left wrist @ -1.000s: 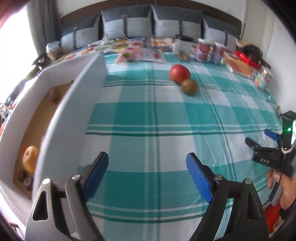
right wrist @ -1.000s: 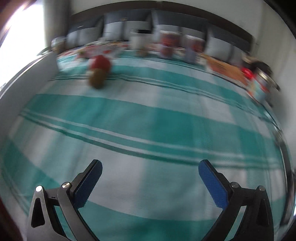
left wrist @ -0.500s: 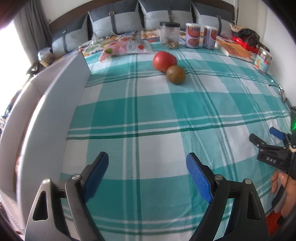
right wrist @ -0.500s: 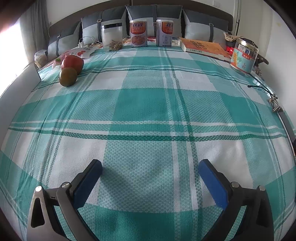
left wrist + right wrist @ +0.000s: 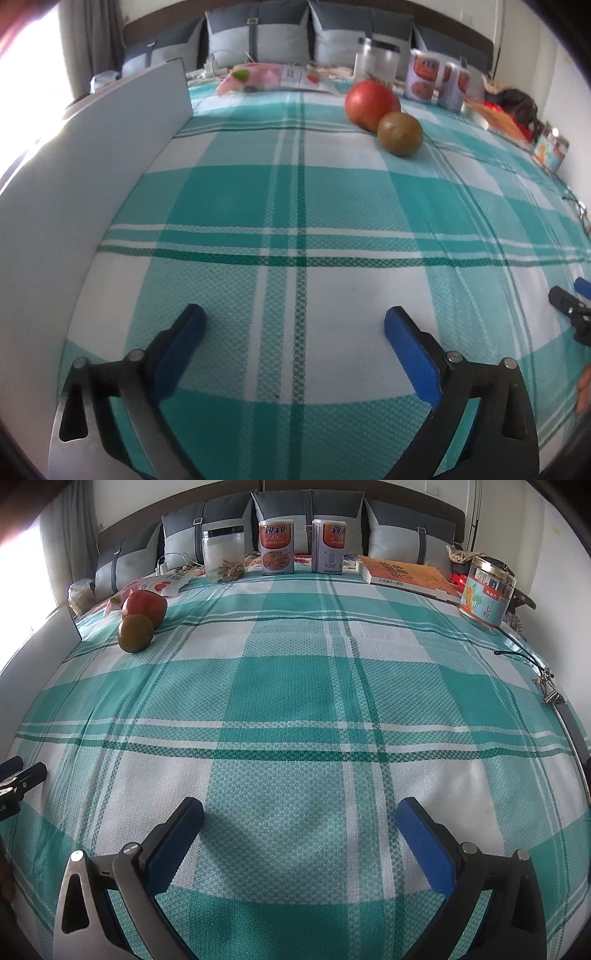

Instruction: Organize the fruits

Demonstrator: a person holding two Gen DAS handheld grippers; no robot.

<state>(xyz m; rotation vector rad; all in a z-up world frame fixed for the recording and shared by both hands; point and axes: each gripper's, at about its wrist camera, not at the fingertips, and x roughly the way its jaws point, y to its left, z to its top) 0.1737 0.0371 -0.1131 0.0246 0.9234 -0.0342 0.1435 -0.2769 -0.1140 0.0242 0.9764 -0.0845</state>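
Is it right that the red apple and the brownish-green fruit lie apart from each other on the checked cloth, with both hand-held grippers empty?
Not quite. In both wrist views the red apple and the brownish-green fruit lie touching, not apart. They are on the checked cloth, and both the left hand-held gripper and the right hand-held gripper are empty.

Teal-and-white plaid bedspread [image 5: 295, 686] is the reference. Along its far edge: grey two-tone pillows [image 5: 306, 517]; in front of them a clear plastic jar with a dark lid [image 5: 223, 555], two orange-labelled cylindrical tins [image 5: 276, 548] side by side, then an orange-covered book [image 5: 404, 574] lying flat. Far right corner: clear jar with a blue-and-orange label [image 5: 485, 596]. Far left: pink printed snack bag [image 5: 159, 585].
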